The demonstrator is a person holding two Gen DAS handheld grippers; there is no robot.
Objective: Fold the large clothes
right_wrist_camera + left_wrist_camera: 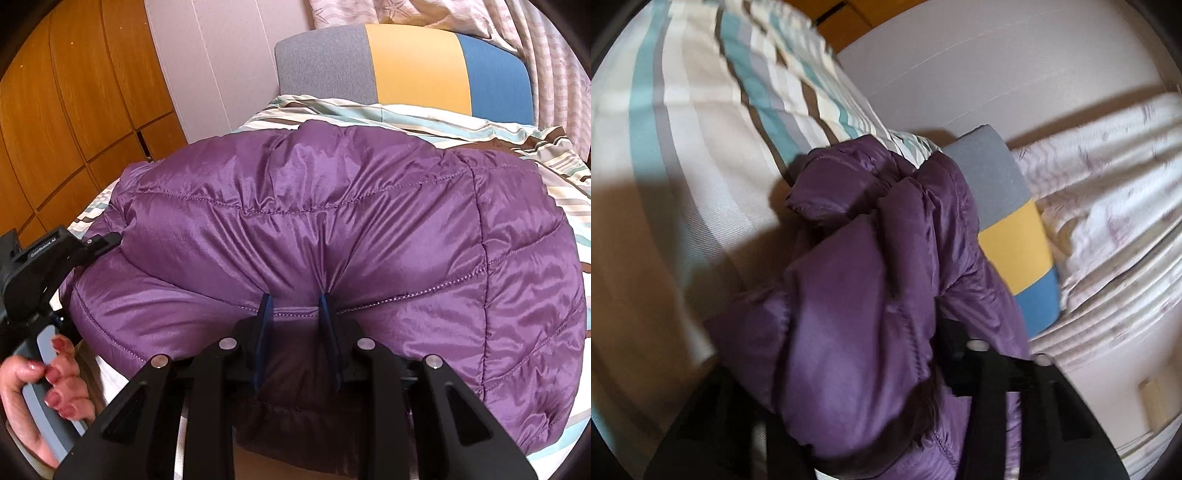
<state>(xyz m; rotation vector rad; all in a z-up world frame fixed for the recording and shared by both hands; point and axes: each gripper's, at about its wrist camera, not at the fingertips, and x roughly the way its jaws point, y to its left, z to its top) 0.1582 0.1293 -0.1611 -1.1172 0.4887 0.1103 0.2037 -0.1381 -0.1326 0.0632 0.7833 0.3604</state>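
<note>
A purple quilted jacket [332, 221] lies bunched on a striped bed sheet [406, 110]. My right gripper [295, 306] is shut on a pinched fold at the jacket's near hem, with the blue pads [264, 314] pressing into the fabric. My left gripper [105, 240] bites the jacket's left edge, and a hand [55, 387] holds its handle. In the left wrist view the jacket [868, 258] bulges up between the black fingers [975, 347] and hides the tips of the left gripper [849, 369], which looks shut on the cloth. The sheet [683, 147] shows behind it.
A chair back [413, 66] in grey, yellow and blue stands at the far side of the bed, also seen as the chair back [1015, 240] beside the jacket. Pale curtains [554, 74] hang on the right. A wooden wardrobe [74, 110] fills the left.
</note>
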